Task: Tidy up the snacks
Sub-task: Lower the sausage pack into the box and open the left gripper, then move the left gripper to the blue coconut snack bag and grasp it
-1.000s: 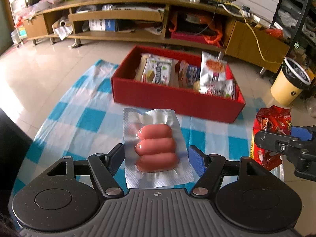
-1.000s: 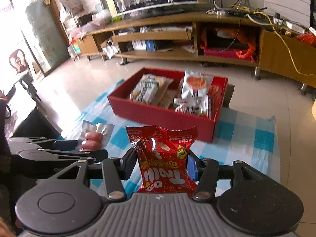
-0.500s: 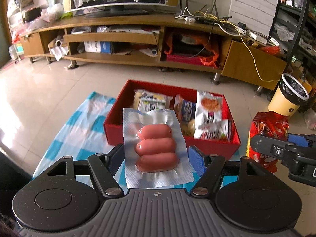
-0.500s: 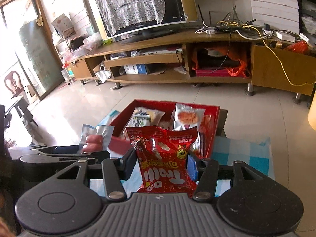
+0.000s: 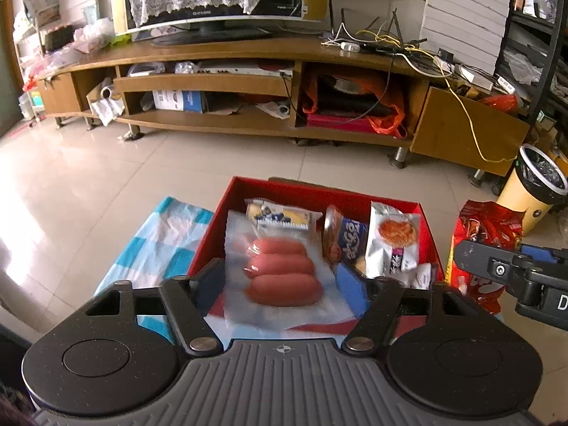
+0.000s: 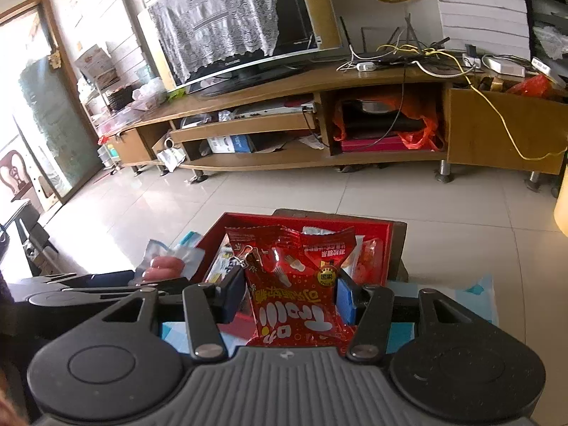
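My left gripper point(image 5: 282, 282) is shut on a clear vacuum pack of three pink sausages point(image 5: 280, 269) and holds it over the near left part of the red box point(image 5: 319, 190). The box holds several snack packs. My right gripper point(image 6: 289, 293) is shut on a red snack bag point(image 6: 296, 284) and holds it above the box's near edge point(image 6: 305, 218). The red bag also shows at the right of the left wrist view point(image 5: 486, 234). The sausage pack shows at the left of the right wrist view point(image 6: 165, 264).
The box sits on a blue and white checked cloth point(image 5: 159, 245) on a tiled floor. A long wooden TV stand point(image 5: 248, 81) runs along the back. A yellow bin point(image 5: 532, 191) stands at the right.
Both grippers have risen and moved forward with their packs. The sausage pack now hangs over the box instead of over the cloth, and the views tilt up toward the TV stand.
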